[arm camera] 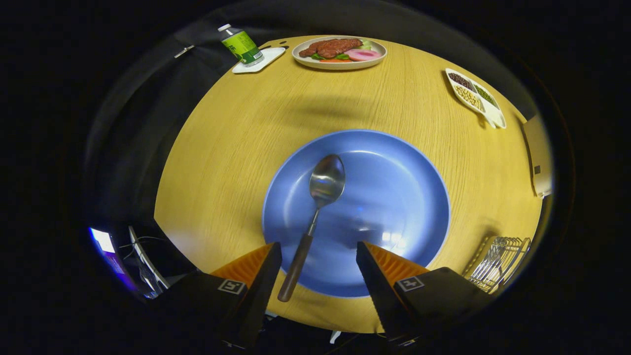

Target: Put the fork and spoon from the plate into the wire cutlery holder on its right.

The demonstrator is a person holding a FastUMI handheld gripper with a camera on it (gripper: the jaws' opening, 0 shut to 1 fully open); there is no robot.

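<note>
claw (319,251) fingers spread wide, we see them gripping nothing, poised over the near edge of the round blue plate (394,162) on the round light-wood counter (236,138). between the fingers, closer to the left one, lies the metal spoon with a dark brown handle (315,212), its bowl pointing far toward the plate's middle and its handle end hanging over the near rim. to the near right of the plate we find the silver wire cutlery holder (500,264). along the far edge sit a green-labelled bottle on a white tray (241,46), an oval dish of food (339,52) and a white divided dish of beans (475,96).
</note>
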